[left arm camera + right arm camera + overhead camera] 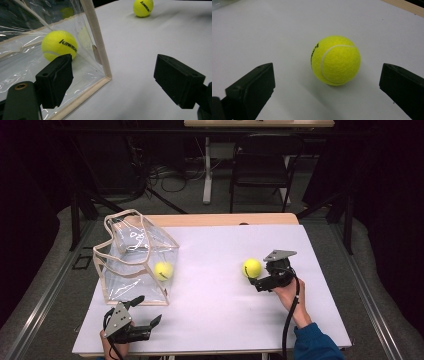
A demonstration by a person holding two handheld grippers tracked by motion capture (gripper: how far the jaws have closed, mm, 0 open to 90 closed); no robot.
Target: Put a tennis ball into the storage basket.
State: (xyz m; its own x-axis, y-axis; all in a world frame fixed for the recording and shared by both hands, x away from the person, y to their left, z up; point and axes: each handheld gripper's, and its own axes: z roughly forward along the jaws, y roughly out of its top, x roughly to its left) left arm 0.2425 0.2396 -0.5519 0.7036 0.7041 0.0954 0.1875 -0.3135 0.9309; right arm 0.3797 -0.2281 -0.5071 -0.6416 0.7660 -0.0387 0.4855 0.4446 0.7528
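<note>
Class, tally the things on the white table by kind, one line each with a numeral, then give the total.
Yellow felt tennis balls: 2, one on the bare table, one inside the bag
Clear plastic bag with beige trim: 1
Total: 3

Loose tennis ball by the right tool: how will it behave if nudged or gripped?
The loose tennis ball is round on a flat white table, so a nudge would probably roll it. Its felt should grip well. The right tool stands open on either side; closing evenly likely keeps it put.

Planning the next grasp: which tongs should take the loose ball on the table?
Right. The right tongs stand open with the loose tennis ball just ahead; the left tongs sit by the clear bag.
</note>
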